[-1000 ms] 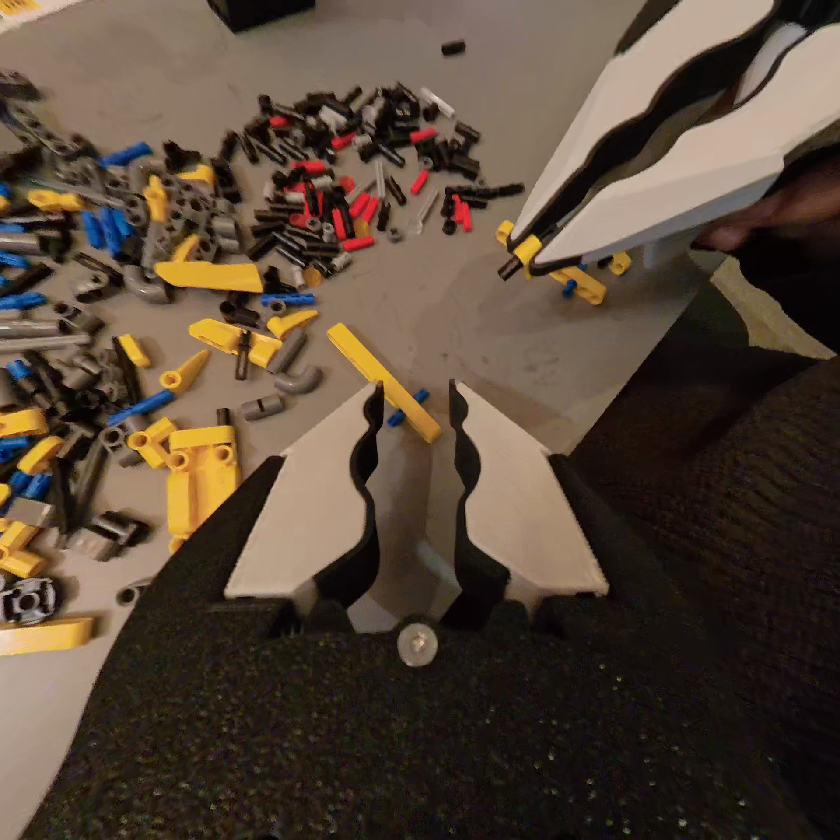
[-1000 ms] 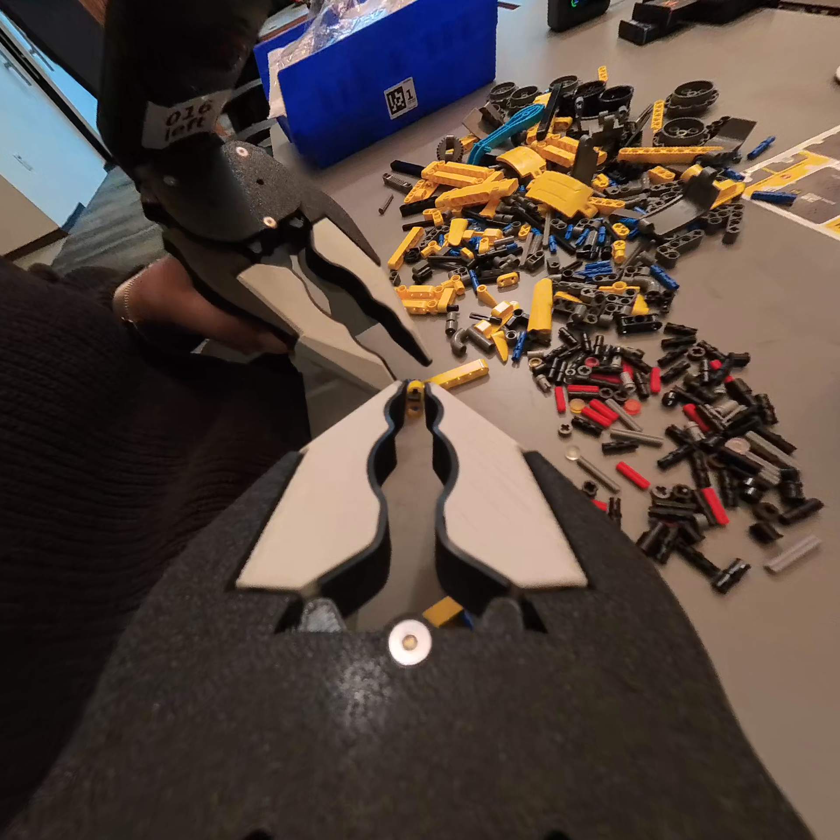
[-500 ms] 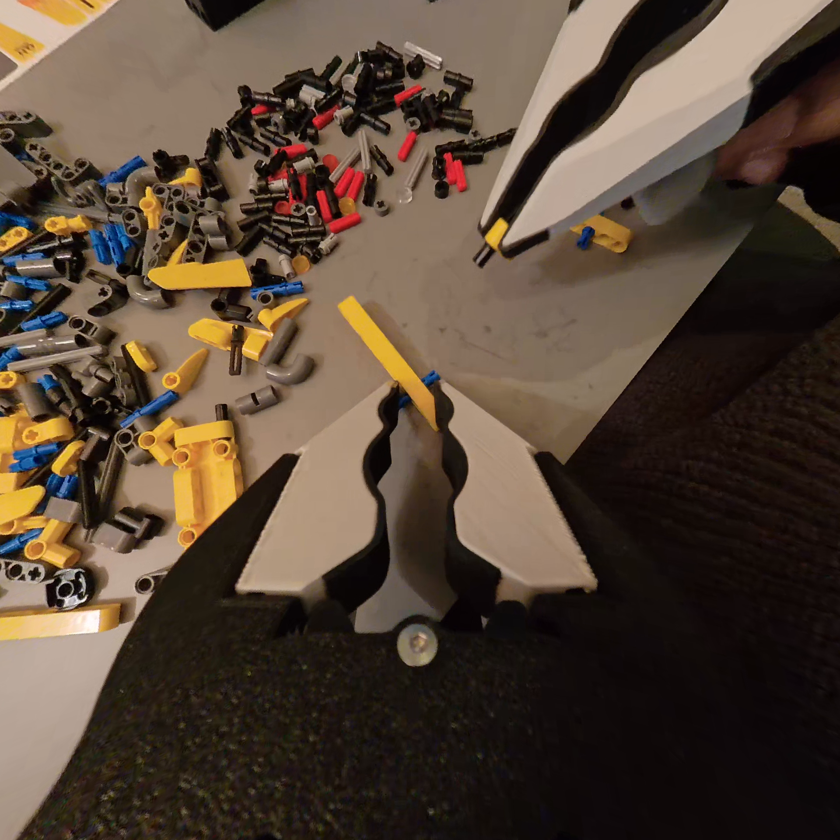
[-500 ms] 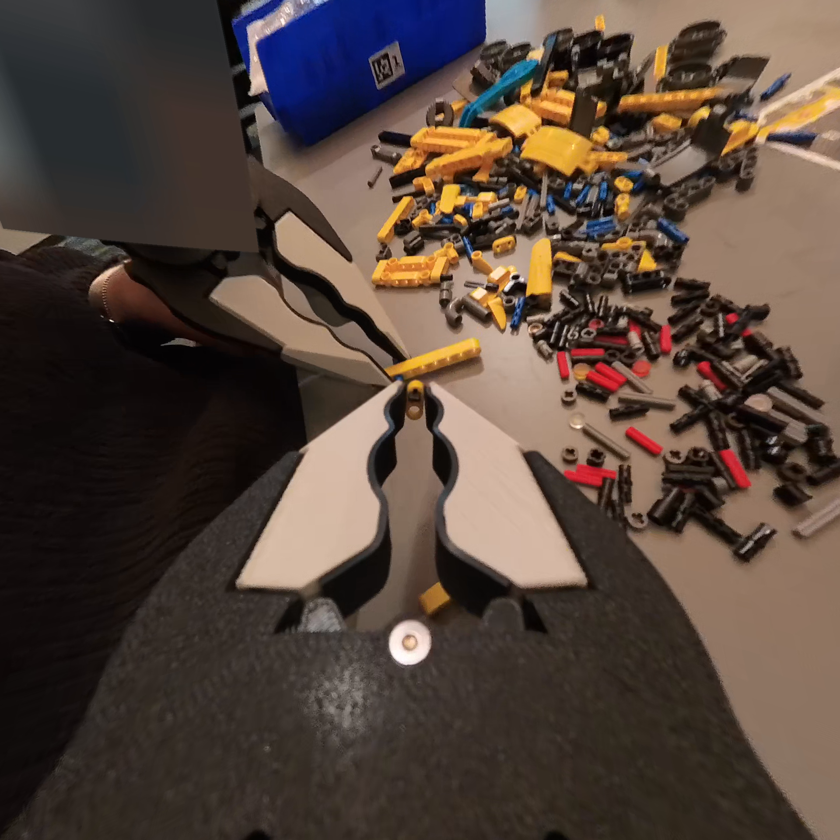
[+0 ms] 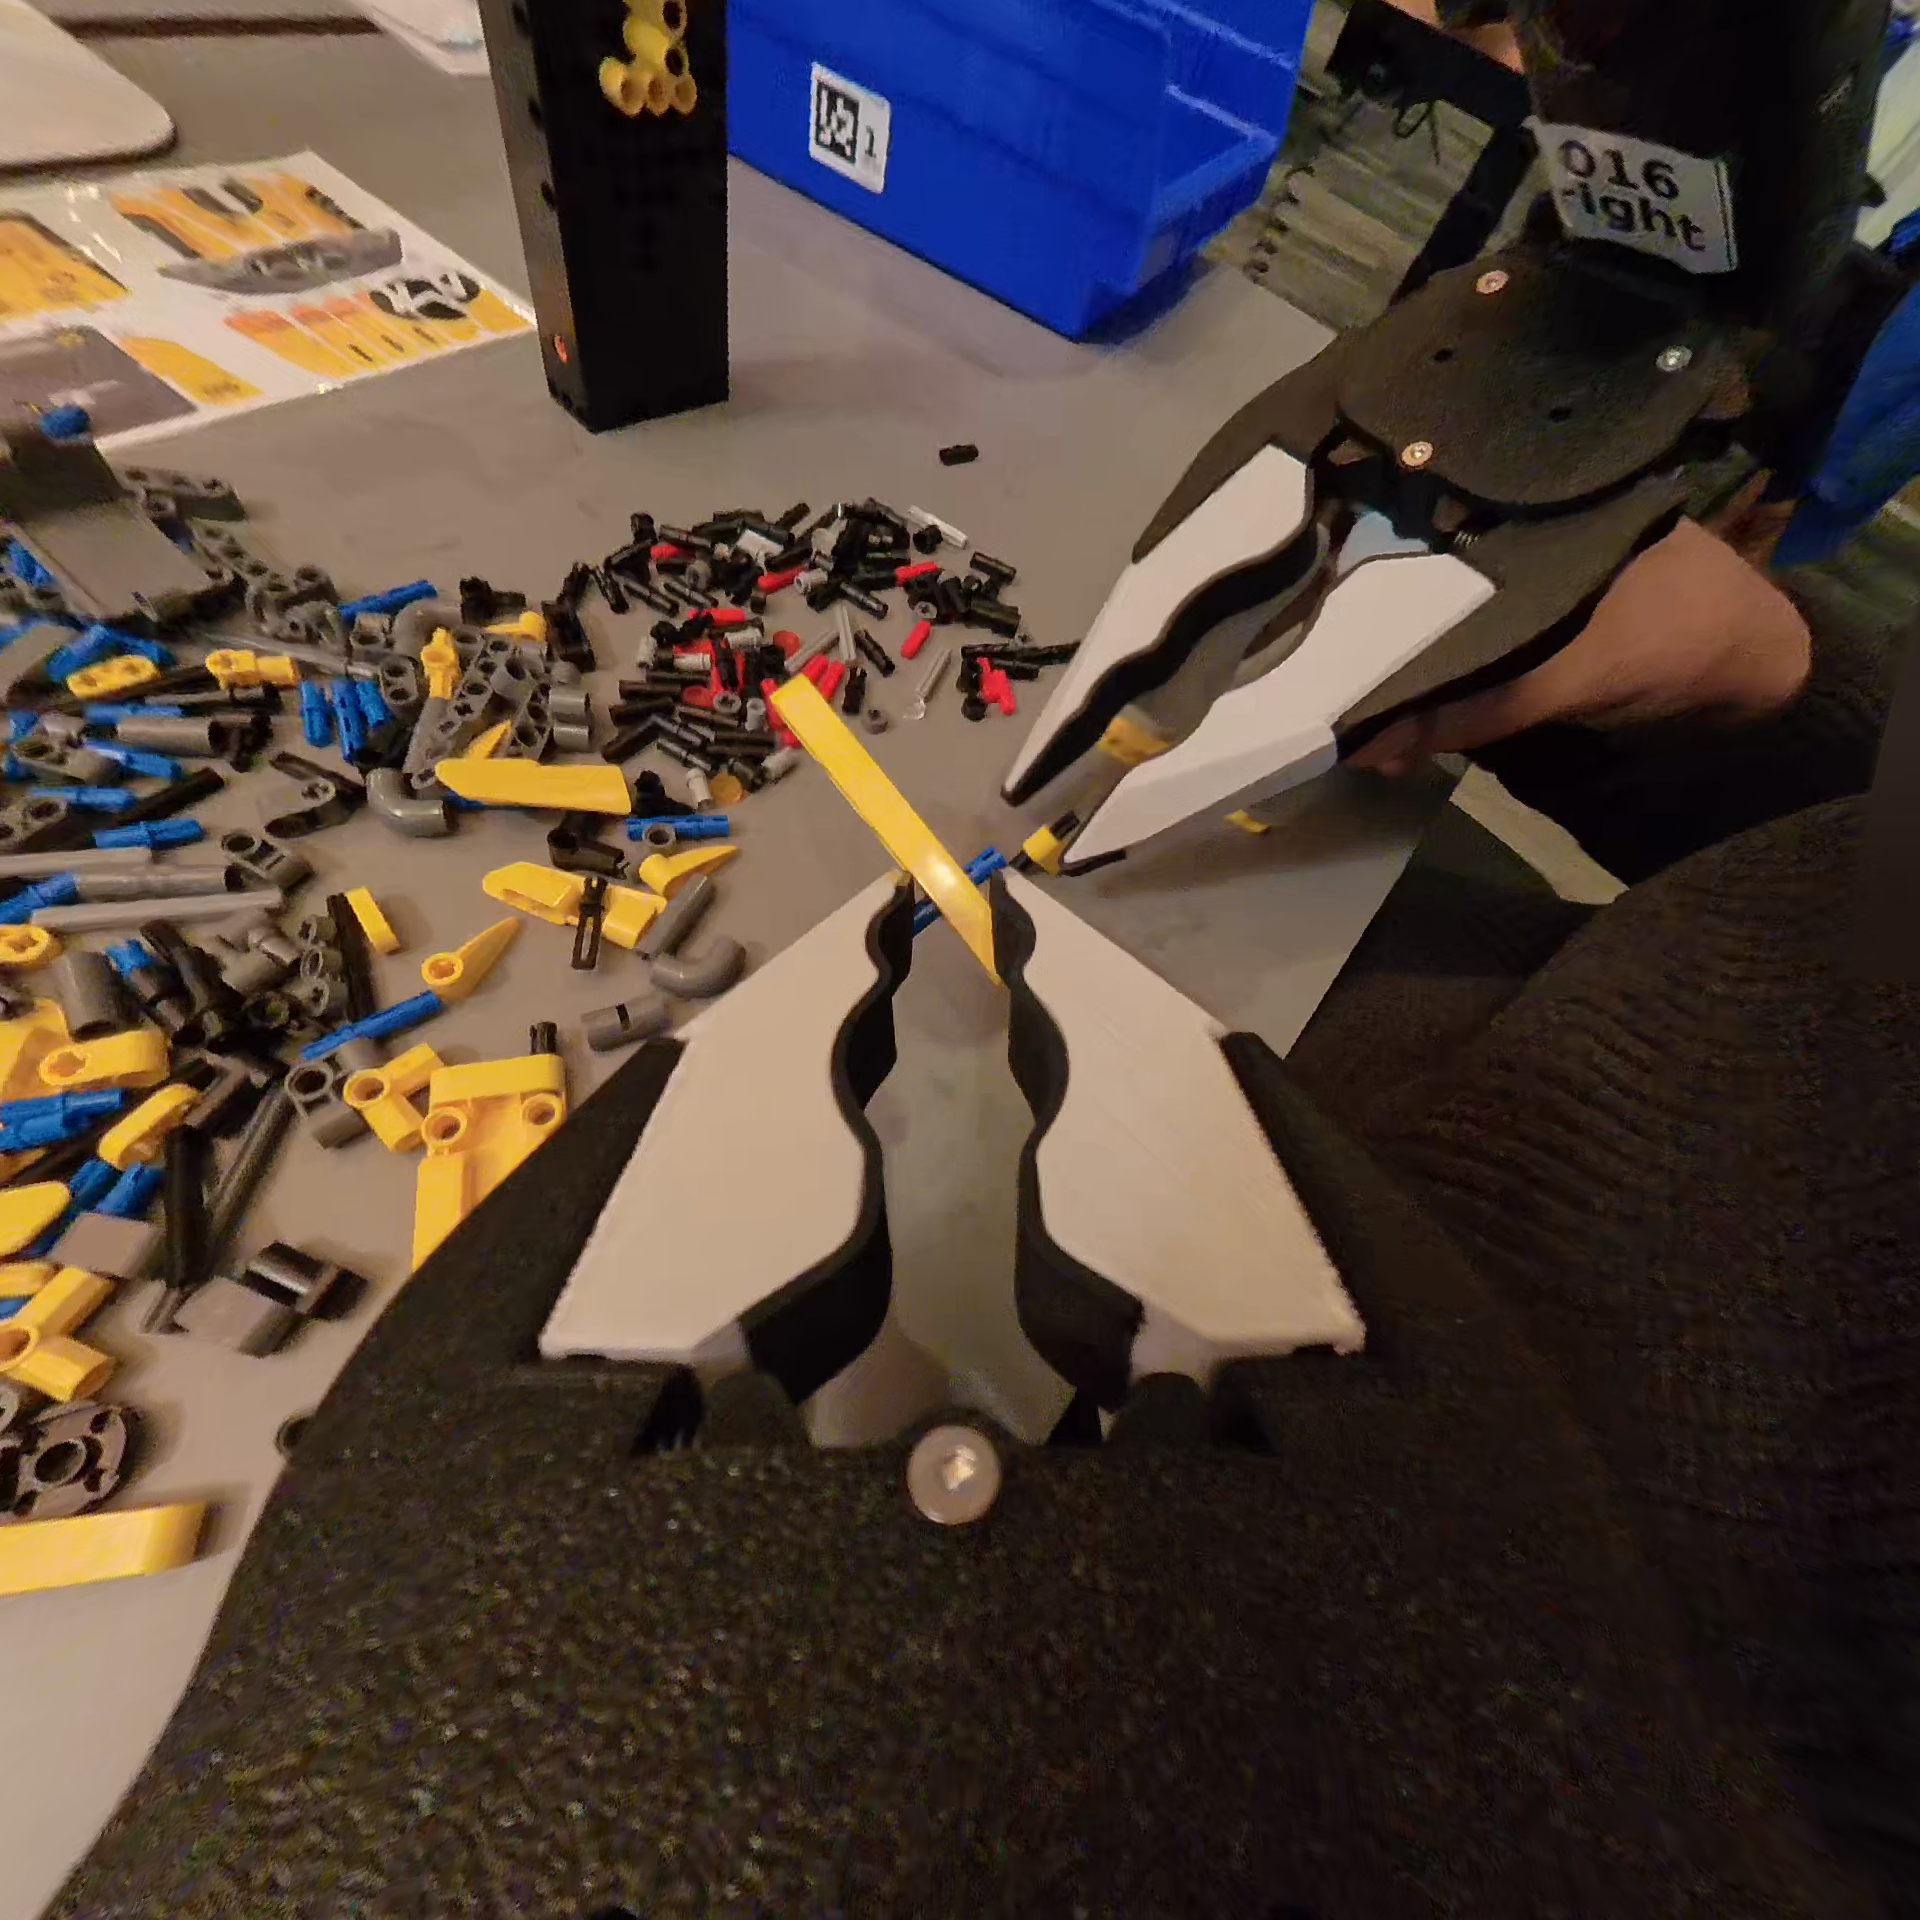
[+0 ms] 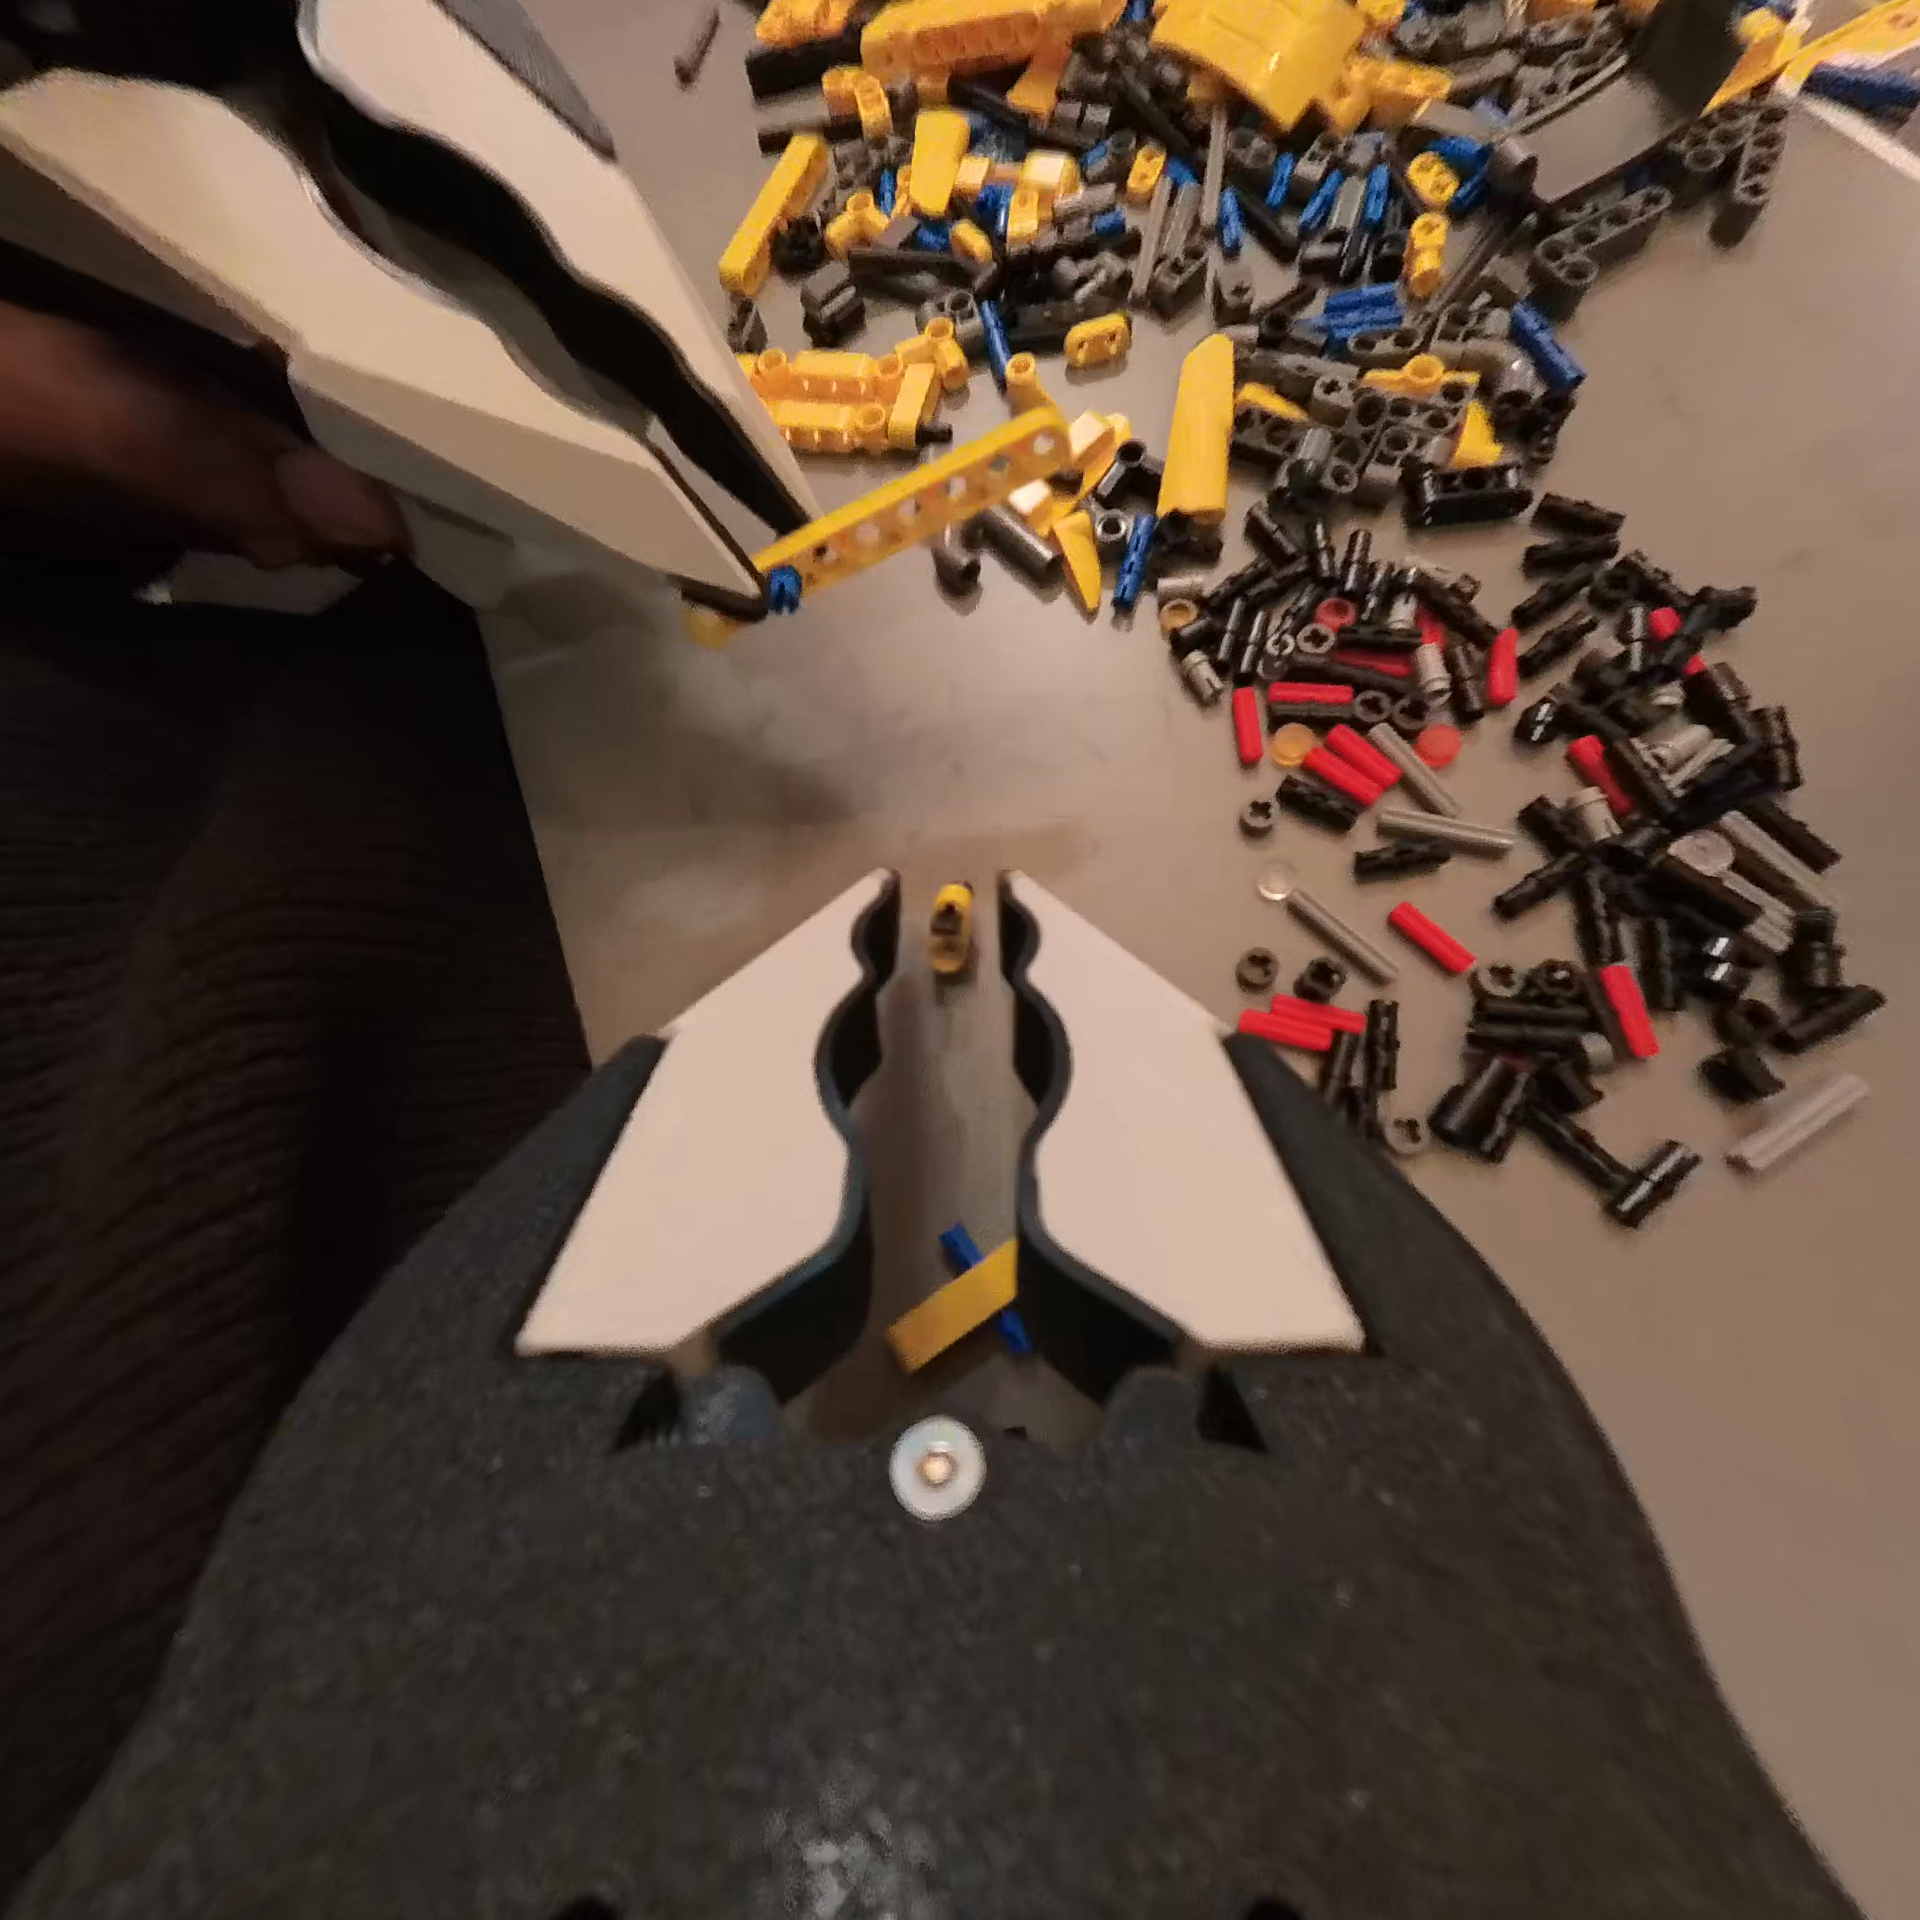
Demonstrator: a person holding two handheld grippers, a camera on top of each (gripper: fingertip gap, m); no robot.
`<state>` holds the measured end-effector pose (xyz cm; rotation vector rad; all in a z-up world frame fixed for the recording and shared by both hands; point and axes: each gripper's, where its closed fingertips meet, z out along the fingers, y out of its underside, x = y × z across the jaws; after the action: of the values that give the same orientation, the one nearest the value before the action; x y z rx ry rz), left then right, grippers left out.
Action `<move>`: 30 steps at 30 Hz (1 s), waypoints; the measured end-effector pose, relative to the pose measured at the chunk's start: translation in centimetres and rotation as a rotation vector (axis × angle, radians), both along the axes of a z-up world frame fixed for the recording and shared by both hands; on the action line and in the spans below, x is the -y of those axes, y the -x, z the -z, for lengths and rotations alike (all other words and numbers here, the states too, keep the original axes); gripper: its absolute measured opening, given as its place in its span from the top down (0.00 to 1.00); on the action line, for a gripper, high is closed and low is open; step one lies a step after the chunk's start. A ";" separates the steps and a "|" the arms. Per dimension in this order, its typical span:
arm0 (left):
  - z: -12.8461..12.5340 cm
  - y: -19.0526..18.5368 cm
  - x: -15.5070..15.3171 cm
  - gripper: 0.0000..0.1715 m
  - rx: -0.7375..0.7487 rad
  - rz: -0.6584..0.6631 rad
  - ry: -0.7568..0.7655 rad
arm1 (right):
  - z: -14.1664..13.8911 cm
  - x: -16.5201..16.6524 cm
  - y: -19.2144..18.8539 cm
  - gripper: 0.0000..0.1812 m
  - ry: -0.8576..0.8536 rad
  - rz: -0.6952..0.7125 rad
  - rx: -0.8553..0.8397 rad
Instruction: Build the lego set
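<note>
Left gripper (image 5: pixel 945 894) pinches the long yellow beam (image 5: pixel 878 805) by one end, lifted over the grey table (image 5: pixel 1195 914), right gripper (image 6: pixel 948 883) clamps a small yellow connector (image 6: pixel 950 914), and either thin grip could slip during alignment.

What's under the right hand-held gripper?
Through the finger gap of the right hand-held gripper: a short yellow beam with blue pin lies on the grey table. The gripper body hides the rest.

Bare table (image 6: pixel 935 727) beside parts pile (image 6: pixel 1558 831)
</note>
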<state>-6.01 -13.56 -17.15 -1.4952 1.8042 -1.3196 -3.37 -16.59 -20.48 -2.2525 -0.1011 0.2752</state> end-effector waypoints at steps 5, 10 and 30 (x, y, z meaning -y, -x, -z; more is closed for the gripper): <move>-1.3 -0.3 1.0 0.92 0.094 0.023 -0.061 | -4.7 -1.1 0.0 0.87 -0.234 0.037 -0.205; -2.1 0.0 2.9 0.92 0.205 0.078 -0.228 | -6.6 -2.0 0.4 0.86 -0.310 0.031 -0.544; -4.9 1.0 4.5 0.96 0.079 0.296 0.607 | -10.1 -1.3 3.5 0.96 -0.368 -0.214 -0.692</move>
<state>-7.06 -18.06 -12.24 -1.4518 1.7023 -2.1881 -6.83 -15.30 -10.34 -1.6792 -0.0199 1.0415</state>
